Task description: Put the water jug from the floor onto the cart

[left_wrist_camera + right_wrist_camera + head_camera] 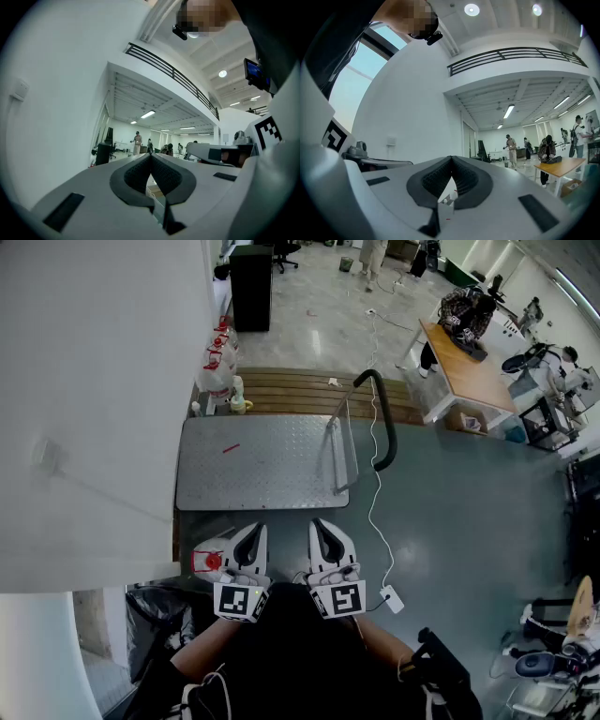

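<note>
A clear water jug (206, 560) with a red cap stands on the grey floor, just left of my left gripper (253, 532) and partly hidden by it. Ahead lies the cart (262, 461), a flat metal deck with a black handle (382, 418) at its right end. My right gripper (323, 529) is held beside the left one, near the cart's front edge. Both point level, above the floor. In the left gripper view the left gripper (151, 155) has its tips together with nothing between them. The right gripper (451, 159) looks the same in its own view.
A white wall (94, 409) closes off the left. Several more jugs (219, 367) stand by a wooden platform (300, 390) behind the cart. A white cable (375, 512) runs along the floor to a plug (392, 599). A wooden table (469, 371) is at the right, with people beyond.
</note>
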{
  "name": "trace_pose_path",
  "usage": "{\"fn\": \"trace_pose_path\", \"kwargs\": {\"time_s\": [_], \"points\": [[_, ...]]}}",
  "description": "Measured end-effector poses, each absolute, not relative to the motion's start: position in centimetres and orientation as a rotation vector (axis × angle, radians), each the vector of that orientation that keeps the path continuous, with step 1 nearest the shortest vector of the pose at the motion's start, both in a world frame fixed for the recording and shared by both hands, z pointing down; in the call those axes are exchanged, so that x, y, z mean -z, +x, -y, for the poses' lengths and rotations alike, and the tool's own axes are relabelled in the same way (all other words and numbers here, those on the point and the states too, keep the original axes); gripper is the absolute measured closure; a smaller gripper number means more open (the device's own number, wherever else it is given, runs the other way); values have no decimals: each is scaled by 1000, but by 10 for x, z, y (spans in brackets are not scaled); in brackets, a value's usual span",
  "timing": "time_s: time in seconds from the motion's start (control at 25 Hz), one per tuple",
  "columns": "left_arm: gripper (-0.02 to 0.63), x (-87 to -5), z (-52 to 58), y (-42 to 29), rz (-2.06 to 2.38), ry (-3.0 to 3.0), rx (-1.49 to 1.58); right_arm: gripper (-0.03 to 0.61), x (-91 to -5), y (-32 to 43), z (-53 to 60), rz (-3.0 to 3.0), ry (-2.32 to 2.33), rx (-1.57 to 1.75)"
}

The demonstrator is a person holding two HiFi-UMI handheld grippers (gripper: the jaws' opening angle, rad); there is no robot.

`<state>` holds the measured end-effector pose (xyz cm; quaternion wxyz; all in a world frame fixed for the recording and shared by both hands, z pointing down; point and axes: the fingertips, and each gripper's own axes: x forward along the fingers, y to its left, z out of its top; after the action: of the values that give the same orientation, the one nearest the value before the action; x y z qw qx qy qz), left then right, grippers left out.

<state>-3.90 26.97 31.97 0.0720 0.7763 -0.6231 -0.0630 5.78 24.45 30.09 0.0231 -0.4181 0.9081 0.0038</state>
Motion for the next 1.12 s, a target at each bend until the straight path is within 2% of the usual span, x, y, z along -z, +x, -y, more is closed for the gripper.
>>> {"fn": "trace_pose_path", "kwargs": {"time_s": [0.52, 1.12], "points": [[597, -322, -276, -11, 1852, 2365, 184, 565, -304, 89, -253, -2786, -1335, -8], [595, -354, -287, 9, 1926, 2252, 105, 565, -319, 108, -251, -2835, -1161, 132]]}}
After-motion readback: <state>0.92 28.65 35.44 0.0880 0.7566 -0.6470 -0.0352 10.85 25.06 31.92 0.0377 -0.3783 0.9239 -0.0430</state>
